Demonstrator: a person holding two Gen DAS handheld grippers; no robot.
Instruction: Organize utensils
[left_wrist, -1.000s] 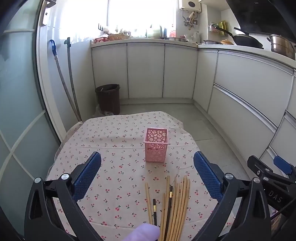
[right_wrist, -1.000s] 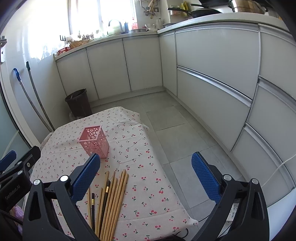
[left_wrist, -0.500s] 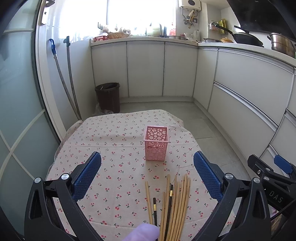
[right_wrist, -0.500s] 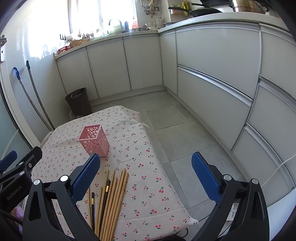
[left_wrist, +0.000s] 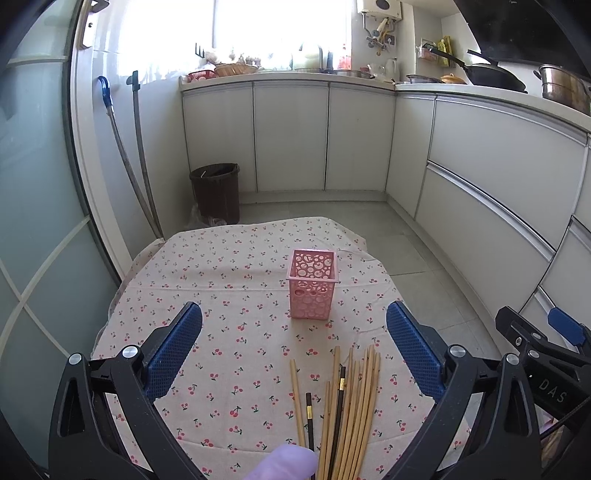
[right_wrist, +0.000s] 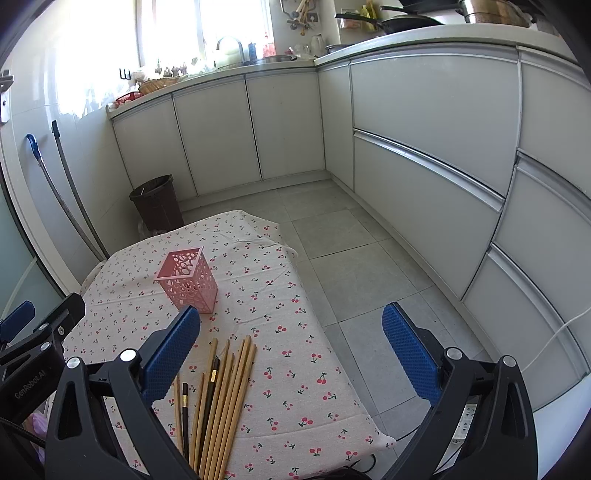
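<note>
- Almost nothing moves since one second ago in the left wrist view: left gripper (left_wrist: 294, 349) hovers wide open, empty, above the chopsticks (left_wrist: 349, 410); pink holder (left_wrist: 312, 283) stands farther.
- Right wrist view is likewise nearly unchanged: right gripper (right_wrist: 291, 349) is wide open, holding nothing, with the chopsticks near left; picking has not started.

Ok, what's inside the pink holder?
The holder looks empty through its open top and holes; its very bottom is hidden. The chopsticks all lie on the cloth.
</note>
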